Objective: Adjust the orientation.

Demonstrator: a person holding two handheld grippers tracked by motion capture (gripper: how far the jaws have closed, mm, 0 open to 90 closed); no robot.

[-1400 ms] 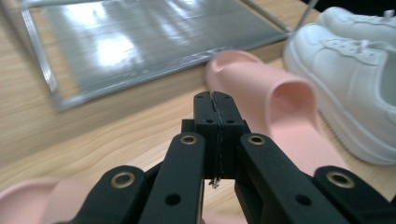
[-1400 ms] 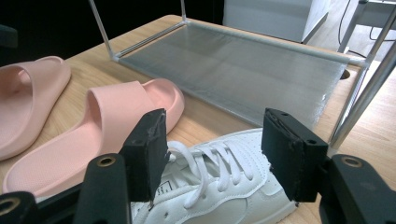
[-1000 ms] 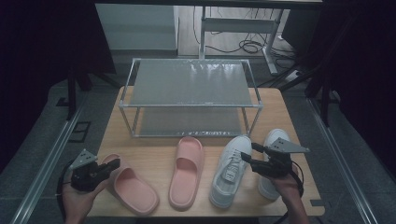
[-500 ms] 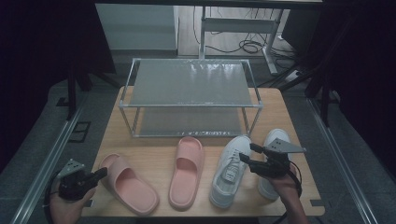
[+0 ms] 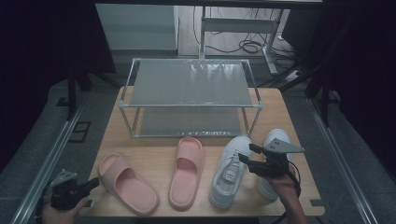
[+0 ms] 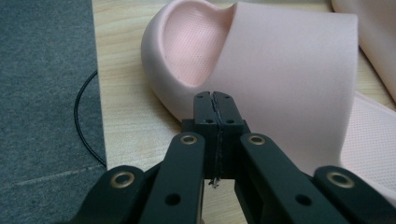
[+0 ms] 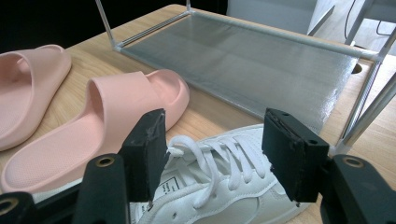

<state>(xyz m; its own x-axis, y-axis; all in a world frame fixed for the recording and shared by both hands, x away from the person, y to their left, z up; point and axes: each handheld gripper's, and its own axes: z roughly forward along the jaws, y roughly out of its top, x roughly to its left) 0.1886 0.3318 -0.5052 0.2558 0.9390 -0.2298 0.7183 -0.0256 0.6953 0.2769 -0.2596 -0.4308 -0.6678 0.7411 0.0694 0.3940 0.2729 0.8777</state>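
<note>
Sneaker [image 7: 219,186] tongue label unreadable; right gripper [image 7: 212,149] apart, left gripper [image 6: 215,100] together.

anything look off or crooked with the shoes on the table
Slightly. The left slide lies slanted, toe toward the table's front edge, while the other slide points at the rack. The two sneakers sit roughly parallel. Nothing looks damaged or spilled.

My left gripper [image 6: 215,100] wore matt black plastic with brass-coloured rivets. The pink slide [image 6: 275,79] before it looked like soft matt foam, its footbed finely dimpled. The table [image 6: 119,93] was pale wood grain; the white sneaker [image 7: 224,186] showed smooth leather-like panels and woven laces.
</note>
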